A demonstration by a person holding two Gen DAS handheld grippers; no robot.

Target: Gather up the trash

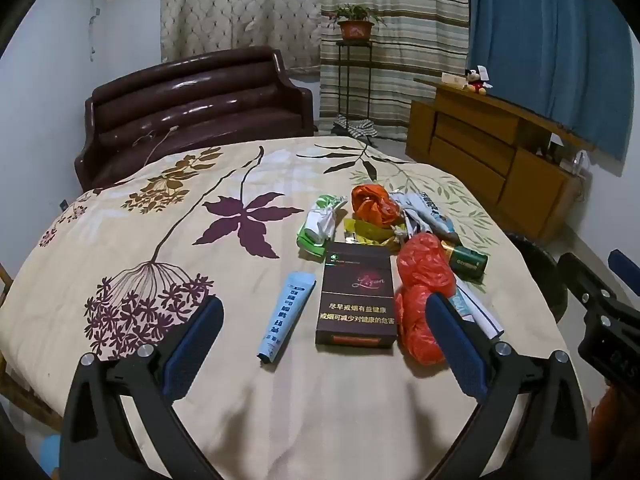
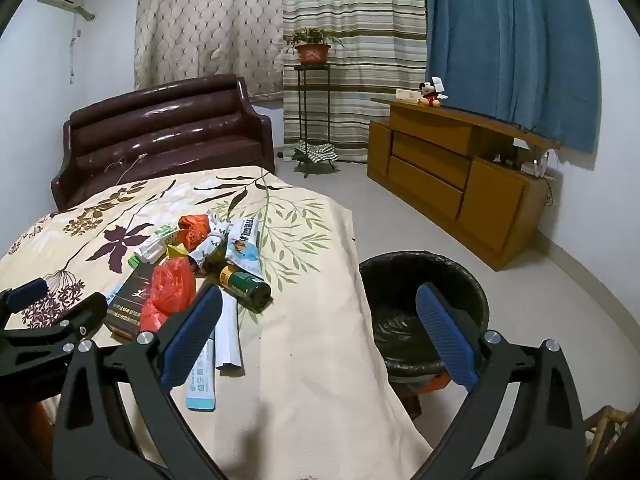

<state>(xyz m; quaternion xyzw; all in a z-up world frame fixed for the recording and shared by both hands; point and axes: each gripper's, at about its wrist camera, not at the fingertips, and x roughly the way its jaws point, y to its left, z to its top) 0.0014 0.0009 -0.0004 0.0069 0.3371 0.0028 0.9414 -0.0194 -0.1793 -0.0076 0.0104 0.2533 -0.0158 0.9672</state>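
Trash lies in a pile on the floral cloth (image 1: 140,208): a dark cigarette box (image 1: 355,294), a light blue tube (image 1: 286,316), red plastic bags (image 1: 420,292), a green bottle (image 1: 468,260), a green-white wrapper (image 1: 320,220) and crumpled packets (image 1: 420,210). My left gripper (image 1: 324,340) is open and empty, hovering just in front of the box and tube. My right gripper (image 2: 318,332) is open and empty, above the cloth's right edge. A black-lined trash bin (image 2: 424,312) stands on the floor to the right. The pile shows in the right wrist view around the green bottle (image 2: 244,286).
A dark brown sofa (image 1: 192,108) stands behind the table. A wooden cabinet (image 2: 460,176) with a Mickey toy (image 2: 430,94) lines the right wall. A potted plant on a metal stand (image 2: 312,80) stands before the curtains. Floor lies between bin and cabinet.
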